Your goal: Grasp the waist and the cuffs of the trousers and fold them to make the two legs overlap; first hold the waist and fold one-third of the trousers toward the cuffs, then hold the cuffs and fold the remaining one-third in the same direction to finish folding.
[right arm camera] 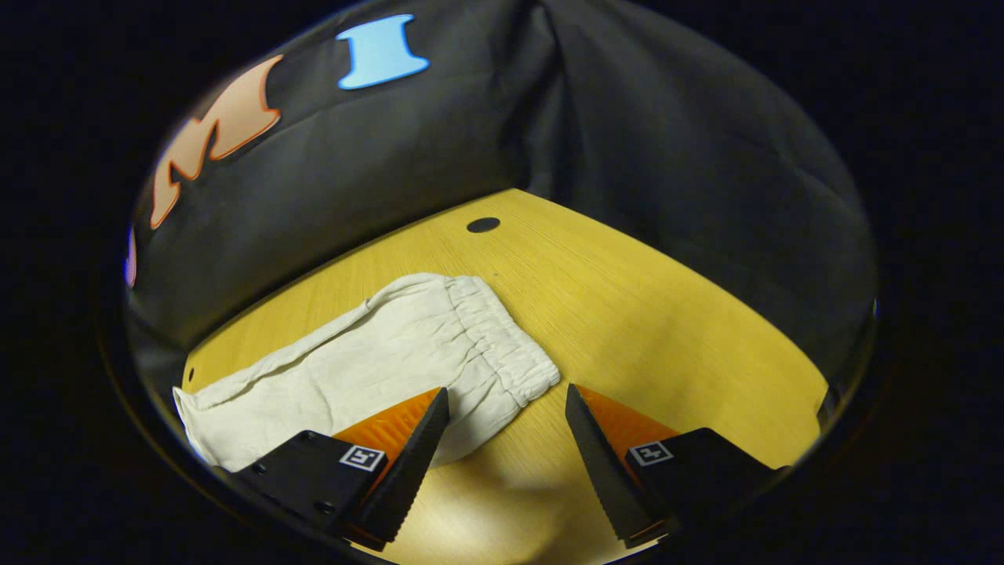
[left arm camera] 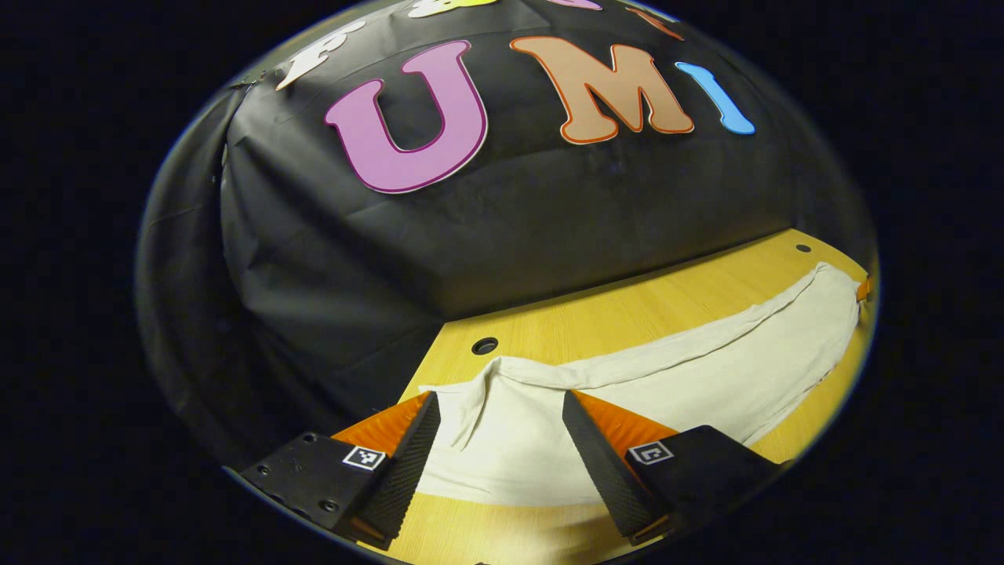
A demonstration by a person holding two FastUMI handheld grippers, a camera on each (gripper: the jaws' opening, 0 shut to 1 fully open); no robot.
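Observation:
White trousers (left arm camera: 706, 377) lie flat in a long strip on the yellow wooden table (left arm camera: 627, 306), with the legs seemingly one on the other. The cuff end (left arm camera: 502, 377) lies right in front of my left gripper (left arm camera: 499, 396), which is open and straddles the cloth just above it. In the right gripper view the elastic waist (right arm camera: 502, 345) of the trousers (right arm camera: 353, 369) points toward my right gripper (right arm camera: 506, 389). This gripper is open too: one finger hovers over the near waist corner and the other over bare table. Neither gripper holds any cloth.
The black cloth wall (left arm camera: 471, 235) closes off the back and sides of the table. Round holes (left arm camera: 485, 345) (right arm camera: 483, 224) sit in the tabletop near the back edge. Bare wood (right arm camera: 667, 329) stretches to the right of the waist.

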